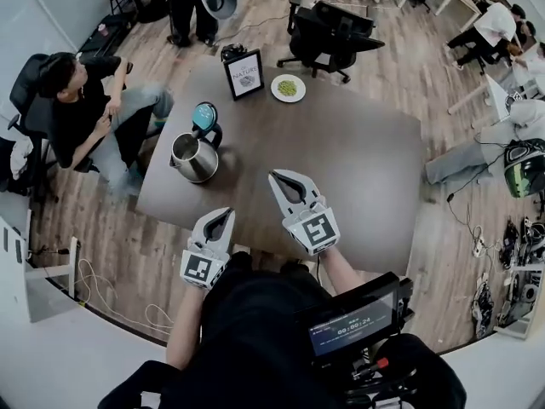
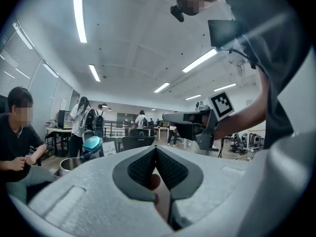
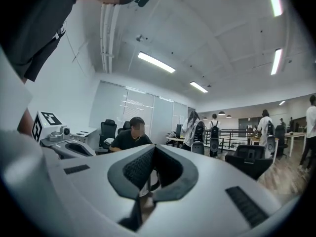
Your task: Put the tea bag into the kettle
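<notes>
**left gripper** [image 2: 155, 148]: fingers [image 2: 139, 169] closed tip to tip, with nothing clamped between the ribbed pads. It is held over the near edge of the counter [image 1: 358, 169], tips pointing across it.

**right gripper** [image 3: 154, 147]: fingers [image 3: 136, 168] likewise pressed together and empty. It sits just right of the left gripper and a little further forward. The two are apart, not touching.

**kettle** [image 1: 194, 157]: steel, upright on the counter. It stands ahead of the left fingers and slightly to their left, near but clear of them, and further left of the right fingers. Its teal lid [image 1: 204, 116] stands swung open on the far side, leaving the mouth uncovered. The inside cannot be read.

**plate** [image 1: 274, 88]: white and round, by the far edge of the counter, almost straight beyond the right fingers.

**tea bag** [image 1: 288, 86]: the green contents of the plate are taken as this, but they are too small to confirm. It lies well apart from both pairs of fingers, ahead of them, and beyond and to the right of the kettle. Neither gripper touches it.

**sign** [image 1: 244, 73]: framed and upright, just left of the plate, beyond the kettle.

**person** [image 1: 85, 109]: seated off the counter's left side, past the kettle from the fingers.

**chair** [image 1: 332, 28]: black, on the floor beyond the counter's far edge.
</notes>
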Motion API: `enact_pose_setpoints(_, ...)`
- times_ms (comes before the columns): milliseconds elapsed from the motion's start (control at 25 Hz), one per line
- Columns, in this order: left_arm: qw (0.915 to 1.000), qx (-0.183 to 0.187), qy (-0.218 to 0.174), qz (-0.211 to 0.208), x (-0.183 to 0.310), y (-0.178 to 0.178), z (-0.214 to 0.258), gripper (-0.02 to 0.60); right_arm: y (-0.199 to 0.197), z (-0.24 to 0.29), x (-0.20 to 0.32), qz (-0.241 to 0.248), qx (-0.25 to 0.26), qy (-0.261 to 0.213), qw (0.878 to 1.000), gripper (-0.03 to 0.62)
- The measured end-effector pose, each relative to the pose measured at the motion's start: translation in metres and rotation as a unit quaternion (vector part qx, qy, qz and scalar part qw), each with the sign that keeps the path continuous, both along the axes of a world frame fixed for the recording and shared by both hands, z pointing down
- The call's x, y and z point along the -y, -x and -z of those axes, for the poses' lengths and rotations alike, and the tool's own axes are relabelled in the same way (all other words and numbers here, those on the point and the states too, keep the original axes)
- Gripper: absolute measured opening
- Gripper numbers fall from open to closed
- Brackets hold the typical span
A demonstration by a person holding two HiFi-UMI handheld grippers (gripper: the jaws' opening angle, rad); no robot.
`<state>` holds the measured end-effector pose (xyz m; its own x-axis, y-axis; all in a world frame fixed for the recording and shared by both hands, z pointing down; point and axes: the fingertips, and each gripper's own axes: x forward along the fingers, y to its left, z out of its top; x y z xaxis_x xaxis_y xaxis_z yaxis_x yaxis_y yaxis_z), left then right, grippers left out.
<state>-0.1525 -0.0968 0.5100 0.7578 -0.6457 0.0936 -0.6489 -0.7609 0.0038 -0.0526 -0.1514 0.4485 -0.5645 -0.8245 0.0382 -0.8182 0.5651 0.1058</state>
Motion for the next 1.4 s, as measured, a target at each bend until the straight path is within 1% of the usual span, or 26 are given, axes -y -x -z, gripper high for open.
enact_pose_setpoints(120,0.9995,-0.003,0.001,-0.031,-0.002,-0.037,0.01,0.003,-0.034,0.005,-0.017,-0.018,0.015,-0.016,1.0,0.005)
enact_pose_setpoints(320,0.9966,-0.007,0.003,-0.082,-0.017,-0.095,0.004,0.003,-0.085,0.004,-0.048,-0.048,0.034,-0.026,0.998,0.005)
enact_pose_setpoints(440,0.9933,-0.005,0.001,-0.115,-0.027,-0.128,0.0,0.003,-0.116,0.002,-0.067,-0.067,0.034,-0.036,0.997,0.005)
enact_pose_setpoints(560,0.9896,0.005,0.008,-0.144,-0.05,-0.157,-0.003,0.003,-0.143,-0.006,-0.098,-0.093,0.045,-0.03,0.994,0.005)
enact_pose_setpoints(800,0.9817,0.012,0.005,-0.19,-0.068,-0.219,0.002,0.003,-0.199,-0.018,-0.138,-0.138,0.045,-0.027,0.989,0.003)
enact_pose_setpoints(1040,0.9704,0.021,-0.001,-0.24,-0.097,-0.281,-0.002,0.003,-0.257,-0.03,-0.178,-0.19,0.056,-0.004,0.98,0.003)
enact_pose_setpoints(1160,0.9638,0.026,-0.002,-0.265,-0.116,-0.31,-0.006,0.003,-0.282,-0.041,-0.198,-0.206,0.059,-0.008,0.977,0.004)
enact_pose_setpoints(1280,0.958,0.025,0.001,-0.286,-0.134,-0.334,-0.011,0.003,-0.305,-0.048,-0.214,-0.222,0.058,-0.008,0.973,0.004)
enact_pose_setpoints(1400,0.9536,0.024,0.006,-0.3,-0.147,-0.35,-0.019,0.003,-0.319,-0.056,-0.227,-0.232,0.058,-0.005,0.971,0.004)
